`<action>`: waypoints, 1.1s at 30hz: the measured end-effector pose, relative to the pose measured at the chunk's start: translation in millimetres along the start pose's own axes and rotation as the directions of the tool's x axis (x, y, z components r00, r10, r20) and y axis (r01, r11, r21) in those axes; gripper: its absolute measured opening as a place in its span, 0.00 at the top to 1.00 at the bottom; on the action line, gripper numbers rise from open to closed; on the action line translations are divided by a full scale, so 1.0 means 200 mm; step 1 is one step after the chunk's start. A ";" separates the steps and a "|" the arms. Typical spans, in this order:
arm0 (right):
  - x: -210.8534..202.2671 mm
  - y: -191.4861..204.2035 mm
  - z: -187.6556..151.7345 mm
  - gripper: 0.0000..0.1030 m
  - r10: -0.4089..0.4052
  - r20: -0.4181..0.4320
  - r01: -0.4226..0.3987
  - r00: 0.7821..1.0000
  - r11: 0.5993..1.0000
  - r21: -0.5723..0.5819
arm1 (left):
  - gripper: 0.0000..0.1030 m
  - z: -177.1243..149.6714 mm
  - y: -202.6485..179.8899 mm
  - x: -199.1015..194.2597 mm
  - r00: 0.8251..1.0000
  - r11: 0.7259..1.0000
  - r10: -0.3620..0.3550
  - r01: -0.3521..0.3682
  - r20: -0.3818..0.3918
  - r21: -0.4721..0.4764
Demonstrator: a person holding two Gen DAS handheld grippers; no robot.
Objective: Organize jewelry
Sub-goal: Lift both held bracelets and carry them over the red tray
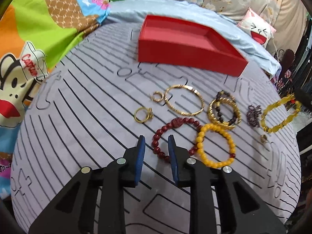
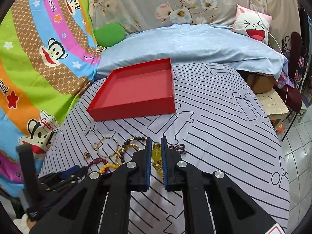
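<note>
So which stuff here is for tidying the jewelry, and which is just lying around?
For the job: red box, gold bangle, gold ring, dark red bead bracelet, yellow bead bracelet, amber bracelet.
Just lying about: smiley pillow, green cushion, cardboard box.

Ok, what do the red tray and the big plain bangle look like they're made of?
The red tray looks like matte card or paperboard: thin straight walls, crisp folded corners, no gloss. The big plain bangle looks like gold-coloured metal, polished, with bright glints along a thin rigid hoop; whether it is solid gold or plated cannot be told.
</note>
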State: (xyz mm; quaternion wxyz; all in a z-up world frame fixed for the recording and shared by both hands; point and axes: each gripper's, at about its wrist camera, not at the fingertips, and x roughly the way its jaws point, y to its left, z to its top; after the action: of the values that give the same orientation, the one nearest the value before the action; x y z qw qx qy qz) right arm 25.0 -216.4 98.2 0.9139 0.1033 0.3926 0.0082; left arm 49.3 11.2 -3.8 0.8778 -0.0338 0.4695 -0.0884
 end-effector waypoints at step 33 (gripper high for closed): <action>0.12 -0.02 0.47 0.91 0.036 0.028 -0.035 0.999 0.998 -0.047 | 0.93 0.62 -0.13 -0.32 0.967 0.983 -0.176 0.163 0.184 0.087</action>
State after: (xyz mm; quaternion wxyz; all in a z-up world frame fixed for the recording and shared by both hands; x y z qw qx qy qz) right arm 108.1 -234.5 143.4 0.9213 0.0889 0.3771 0.0320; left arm 114.5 -5.6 121.1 0.9087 -0.0511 0.3749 -0.1761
